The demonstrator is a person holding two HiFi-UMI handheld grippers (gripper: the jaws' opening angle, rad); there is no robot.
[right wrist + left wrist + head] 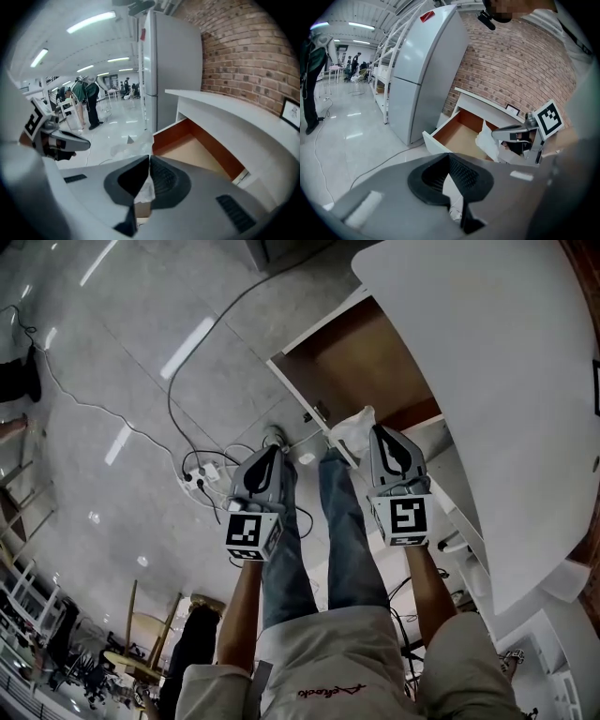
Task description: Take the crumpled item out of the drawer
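The drawer (361,362) stands pulled out, its brown bottom bare; it also shows in the left gripper view (457,133) and the right gripper view (199,150). My right gripper (375,434) is shut on the crumpled white item (350,430) at the drawer's near edge. Part of that crumpled item (125,149) sticks out past the jaws in the right gripper view. From the left gripper view, the crumpled item (488,140) hangs from the right gripper (497,134) over the drawer's front. My left gripper (270,454) hovers to the left above the floor, shut on nothing (449,159).
A white desk top (487,381) covers the drawer unit on the right. A power strip (202,474) with cables lies on the floor by my feet. A tall grey fridge (422,70) stands beside the drawer against a brick wall (511,61). People stand far off (86,101).
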